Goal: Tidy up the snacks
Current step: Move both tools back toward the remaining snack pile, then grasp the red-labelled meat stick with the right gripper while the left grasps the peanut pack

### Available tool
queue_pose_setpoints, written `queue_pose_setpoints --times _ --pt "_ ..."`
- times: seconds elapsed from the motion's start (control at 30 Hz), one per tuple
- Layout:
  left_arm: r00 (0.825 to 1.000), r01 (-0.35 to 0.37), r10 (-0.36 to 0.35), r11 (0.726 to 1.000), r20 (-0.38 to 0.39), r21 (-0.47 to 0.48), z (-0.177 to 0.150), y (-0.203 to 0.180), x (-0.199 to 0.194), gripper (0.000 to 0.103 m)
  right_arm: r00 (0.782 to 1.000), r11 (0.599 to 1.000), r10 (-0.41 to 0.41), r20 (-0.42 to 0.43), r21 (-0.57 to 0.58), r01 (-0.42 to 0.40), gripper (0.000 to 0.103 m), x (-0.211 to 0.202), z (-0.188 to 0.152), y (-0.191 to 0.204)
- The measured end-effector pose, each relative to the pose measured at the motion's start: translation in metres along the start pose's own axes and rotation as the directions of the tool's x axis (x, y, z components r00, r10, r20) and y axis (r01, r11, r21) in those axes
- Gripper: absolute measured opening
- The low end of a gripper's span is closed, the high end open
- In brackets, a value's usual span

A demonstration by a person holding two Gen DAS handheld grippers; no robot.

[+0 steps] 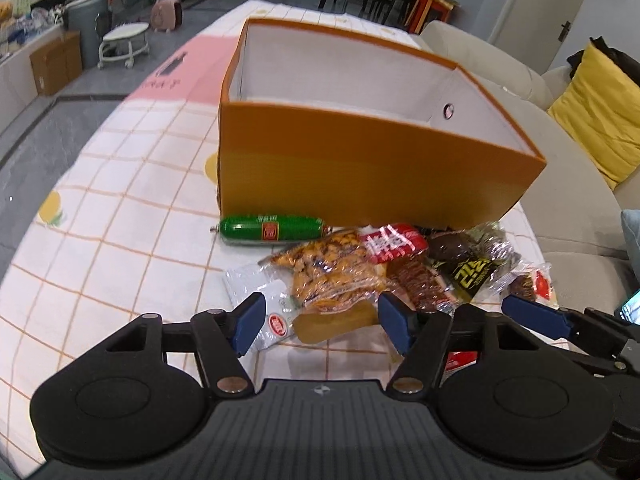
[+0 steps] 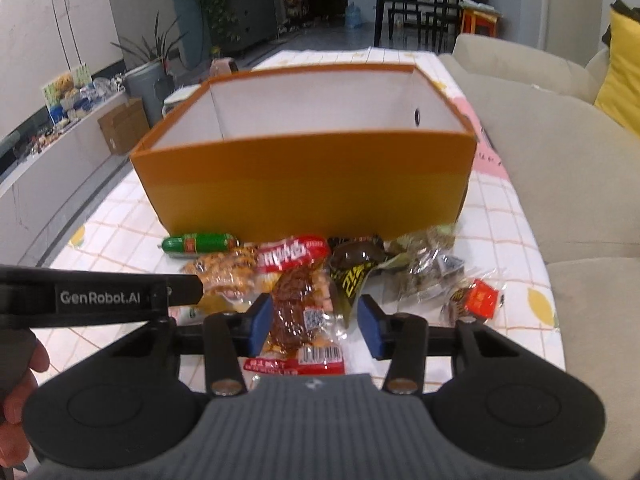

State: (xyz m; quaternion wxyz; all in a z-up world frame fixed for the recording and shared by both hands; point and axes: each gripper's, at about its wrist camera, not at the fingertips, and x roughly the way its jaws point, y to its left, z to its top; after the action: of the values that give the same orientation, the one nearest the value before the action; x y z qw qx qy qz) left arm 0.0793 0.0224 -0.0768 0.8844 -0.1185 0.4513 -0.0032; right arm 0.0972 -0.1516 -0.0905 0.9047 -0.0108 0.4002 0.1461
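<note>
Hovering parted, both grippers (image 1: 320, 322) (image 2: 316, 326) face snacks (image 2: 296, 304) before box (image 2: 304, 184).

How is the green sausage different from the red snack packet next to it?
The green sausage is a smooth, round tube, while the red snack packet is a flat, crinkly wrapper. The sausage is green with a small red label; the packet is red with big white letters. The sausage lies by itself on the tablecloth, while the packet sits in the pile, touching other snacks. Both lie in front of the orange box, not in it yet.

One orange box (image 2: 304, 184), one green sausage (image 2: 198, 245), two grippers.
</note>
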Motion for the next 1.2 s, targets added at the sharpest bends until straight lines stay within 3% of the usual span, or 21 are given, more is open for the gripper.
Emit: queue_pose_setpoints --times 0.47,0.83,1.2 --pt "0.996 0.049 -0.054 0.997 -0.075 -0.062 -0.001 0.009 0.027 0.078 0.994 0.998 0.063 -0.091 0.038 -0.059 0.049 0.039 -0.008 -0.007" --pt "0.997 0.049 -0.055 0.995 -0.059 -0.092 0.007 0.006 0.039 0.093 0.991 0.993 0.106 -0.086 0.062 -0.101 0.051 0.053 -0.007 -0.008" --pt "0.999 0.011 -0.014 0.998 -0.044 -0.059 0.01 -0.005 0.047 0.096 0.993 0.995 0.095 -0.067 0.04 -0.092 0.046 0.054 -0.011 -0.005"
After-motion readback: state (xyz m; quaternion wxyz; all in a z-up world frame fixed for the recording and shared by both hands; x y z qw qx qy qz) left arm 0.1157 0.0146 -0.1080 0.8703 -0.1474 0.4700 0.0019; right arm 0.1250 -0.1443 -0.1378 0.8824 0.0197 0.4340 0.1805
